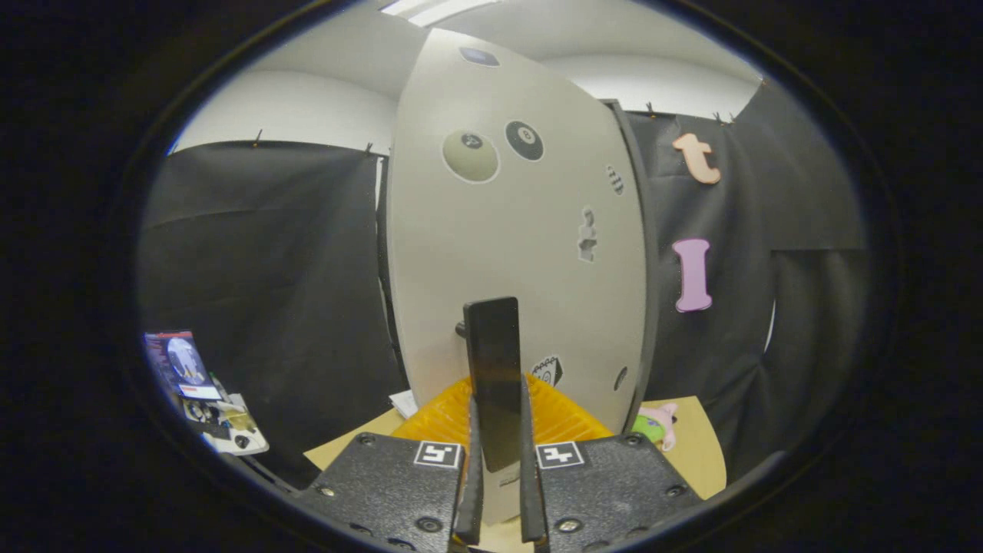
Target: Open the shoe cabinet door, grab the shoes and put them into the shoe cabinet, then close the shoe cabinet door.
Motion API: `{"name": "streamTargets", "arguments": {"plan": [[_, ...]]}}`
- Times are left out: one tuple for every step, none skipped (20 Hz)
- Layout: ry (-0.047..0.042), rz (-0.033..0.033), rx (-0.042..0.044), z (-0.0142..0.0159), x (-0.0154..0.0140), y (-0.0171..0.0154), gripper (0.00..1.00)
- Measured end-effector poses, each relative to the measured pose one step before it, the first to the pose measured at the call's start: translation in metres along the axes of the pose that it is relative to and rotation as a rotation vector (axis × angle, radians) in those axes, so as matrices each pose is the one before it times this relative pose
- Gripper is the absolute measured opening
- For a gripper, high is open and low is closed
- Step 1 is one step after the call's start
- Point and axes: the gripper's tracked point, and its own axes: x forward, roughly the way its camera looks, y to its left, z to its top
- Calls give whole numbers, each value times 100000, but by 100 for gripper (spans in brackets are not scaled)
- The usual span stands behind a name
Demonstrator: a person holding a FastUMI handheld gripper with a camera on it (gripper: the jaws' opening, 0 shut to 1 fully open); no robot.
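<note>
1. The gripper [498,491] is narrow: its two fingers [470,491] press from both sides on the flat black upright handle [493,376] of the tall pale grey cabinet door [507,253], which carries round ball stickers.
2. The handle stands between the fingers and rises above them; the door panel is directly beyond it and seems to be seen at an angle, so I judge that the door is partly swung.
3. The door looks stiff and light enough to turn on its hinges. The handle is smooth and thin, so it may slip; the best hold is on its flat sides, near the middle, as now.
4. An orange ribbed thing [561,418] lies low, just behind the fingers on the tan board [703,445]; whether it is a shoe I cannot tell.
</note>
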Motion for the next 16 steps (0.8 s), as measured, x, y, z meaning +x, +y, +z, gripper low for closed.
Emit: {"name": "streamTargets", "arguments": {"plan": [[-558, -2529, -783, 54, -458, -707, 22], [-436, -2672, -1231, -28, -291, -686, 22], [-359, -2623, -1738, 62, -168, -826, 22], [-280, -2578, -1424, 63, -259, -886, 20], [-413, -2462, -1301, 43, -359, -847, 17], [-590, -2136, -642, 113, -282, -1058, 17], [-357, -2114, 58, 30, -526, -1319, 16], [-291, -2037, 1142, 127, -385, -1394, 14], [-318, -2116, 1330, 23, -486, -1342, 13], [-265, -2413, 1506, 102, -243, -1542, 11], [-279, -2925, 860, 145, -53, -1709, 8], [-94, -3402, 1921, 204, -96, -1938, 6], [-188, -3226, 532, 76, 273, -2221, 4], [2581, 4995, 980, -211, 311, -324, 4], [325, 6443, 5363, -2, 83, 586, 4], [1577, 5369, 4340, -272, -188, 846, 4]]}}
